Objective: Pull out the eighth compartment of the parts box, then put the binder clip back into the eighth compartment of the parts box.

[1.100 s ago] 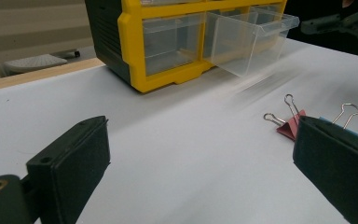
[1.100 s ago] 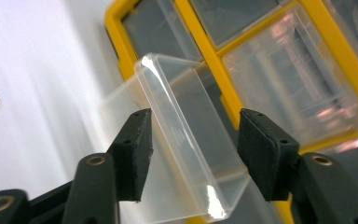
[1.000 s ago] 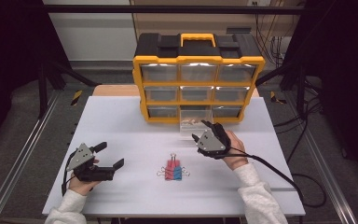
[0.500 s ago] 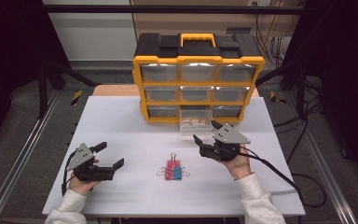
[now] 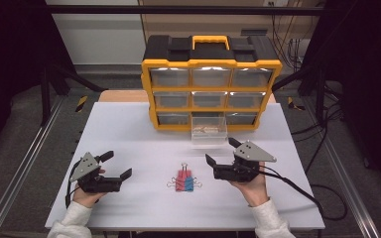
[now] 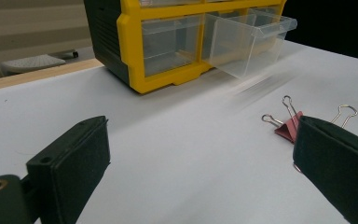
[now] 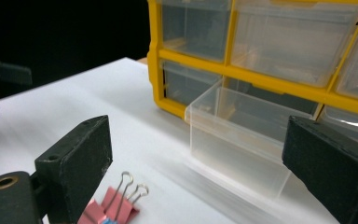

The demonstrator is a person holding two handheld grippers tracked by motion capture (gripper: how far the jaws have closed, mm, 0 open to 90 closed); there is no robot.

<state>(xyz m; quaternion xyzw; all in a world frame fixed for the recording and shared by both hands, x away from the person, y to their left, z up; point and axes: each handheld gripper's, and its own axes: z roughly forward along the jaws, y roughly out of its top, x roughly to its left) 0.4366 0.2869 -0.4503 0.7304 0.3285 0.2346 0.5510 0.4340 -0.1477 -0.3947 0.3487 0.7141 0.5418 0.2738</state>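
Note:
A yellow and black drawer cabinet [image 5: 211,74] stands at the back of the white table [image 5: 129,129]. Its bottom middle clear drawer [image 5: 209,131] is pulled out, with small tan pieces inside. A cluster of pink and blue binder clips [image 5: 184,181] lies on the table in front. My right gripper [image 5: 222,151] is to the right of the clips and points left. Its jaws have just been opening and are open with nothing between them. My left gripper [image 5: 116,164] rests at the left, open and empty, pointing right toward the clips [image 6: 286,128].
In the right gripper view the open drawer [image 7: 237,140] and the cabinet frame [image 7: 261,74] are close ahead, with the clips [image 7: 116,207] low at the left. Each gripper trails a cable toward the table's front edge. Metal rails run along both sides of the table.
My right gripper has drawn back from the open drawer toward the person, turned to point left, and its jaws have spread wider. The left gripper and the clips have stayed put.

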